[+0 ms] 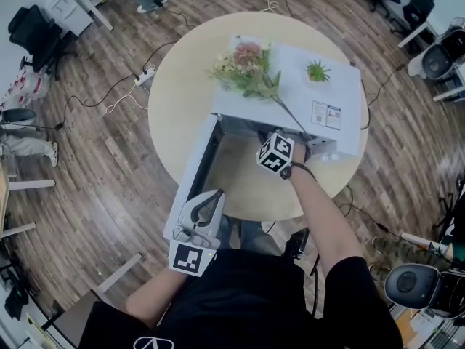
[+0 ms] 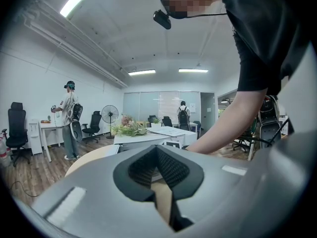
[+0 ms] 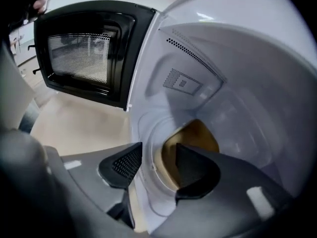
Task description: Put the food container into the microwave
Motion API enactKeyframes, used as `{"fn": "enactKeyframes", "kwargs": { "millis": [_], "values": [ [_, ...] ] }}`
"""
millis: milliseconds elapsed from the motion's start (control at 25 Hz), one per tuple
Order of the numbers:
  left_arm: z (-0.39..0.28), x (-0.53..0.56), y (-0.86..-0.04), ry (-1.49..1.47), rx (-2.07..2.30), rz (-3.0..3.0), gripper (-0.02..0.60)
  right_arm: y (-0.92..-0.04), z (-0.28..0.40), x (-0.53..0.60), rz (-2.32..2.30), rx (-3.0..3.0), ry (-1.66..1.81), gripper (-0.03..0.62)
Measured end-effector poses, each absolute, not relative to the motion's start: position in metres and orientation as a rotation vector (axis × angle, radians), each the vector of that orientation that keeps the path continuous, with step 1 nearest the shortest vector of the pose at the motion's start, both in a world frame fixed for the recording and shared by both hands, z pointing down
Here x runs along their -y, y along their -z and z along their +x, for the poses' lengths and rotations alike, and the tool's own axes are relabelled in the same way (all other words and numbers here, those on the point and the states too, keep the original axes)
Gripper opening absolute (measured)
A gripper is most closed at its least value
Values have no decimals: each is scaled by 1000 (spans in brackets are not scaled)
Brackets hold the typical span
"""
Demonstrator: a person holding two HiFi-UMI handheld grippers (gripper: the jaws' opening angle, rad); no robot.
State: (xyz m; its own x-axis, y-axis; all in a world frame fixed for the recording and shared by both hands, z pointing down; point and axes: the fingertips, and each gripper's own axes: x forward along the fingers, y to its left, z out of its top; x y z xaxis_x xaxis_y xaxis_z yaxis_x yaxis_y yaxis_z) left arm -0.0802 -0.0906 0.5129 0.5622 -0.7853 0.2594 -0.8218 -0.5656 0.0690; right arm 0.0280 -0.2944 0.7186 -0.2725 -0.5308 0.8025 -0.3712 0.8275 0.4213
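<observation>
A white microwave [image 1: 349, 93] stands on the round table [image 1: 182, 78], its door [image 1: 192, 184] swung open toward me. My right gripper [image 3: 156, 162] reaches into the white cavity. It is shut on the rim of a clear food container [image 3: 190, 140] with brownish contents. In the head view only its marker cube [image 1: 276, 153] shows at the opening; the jaws and the container are hidden. The black-framed door window [image 3: 81, 53] sits at left in the right gripper view. My left gripper [image 1: 209, 201] hovers by the door's near end, shut [image 2: 157, 151] with nothing held.
Flowers [image 1: 247, 67] and a small potted plant [image 1: 317, 71] lie on the microwave's top. Cables and a power strip [image 1: 144, 75] run over the wooden floor at left. Office chairs [image 1: 33, 31] and desks ring the room. A person [image 2: 69, 118] stands far left.
</observation>
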Motion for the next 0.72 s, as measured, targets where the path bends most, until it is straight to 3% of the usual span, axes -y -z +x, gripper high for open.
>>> {"fn": "enactKeyframes", "kwargs": {
  "millis": [520,720],
  "values": [
    [-63,108,-497,-250,1334,2684,2,-672,50,206,732,1978,125,193],
    [-51,119,-483,-225,1315,2726,1,-633,75,161,824,2069,14,118]
  ]
}}
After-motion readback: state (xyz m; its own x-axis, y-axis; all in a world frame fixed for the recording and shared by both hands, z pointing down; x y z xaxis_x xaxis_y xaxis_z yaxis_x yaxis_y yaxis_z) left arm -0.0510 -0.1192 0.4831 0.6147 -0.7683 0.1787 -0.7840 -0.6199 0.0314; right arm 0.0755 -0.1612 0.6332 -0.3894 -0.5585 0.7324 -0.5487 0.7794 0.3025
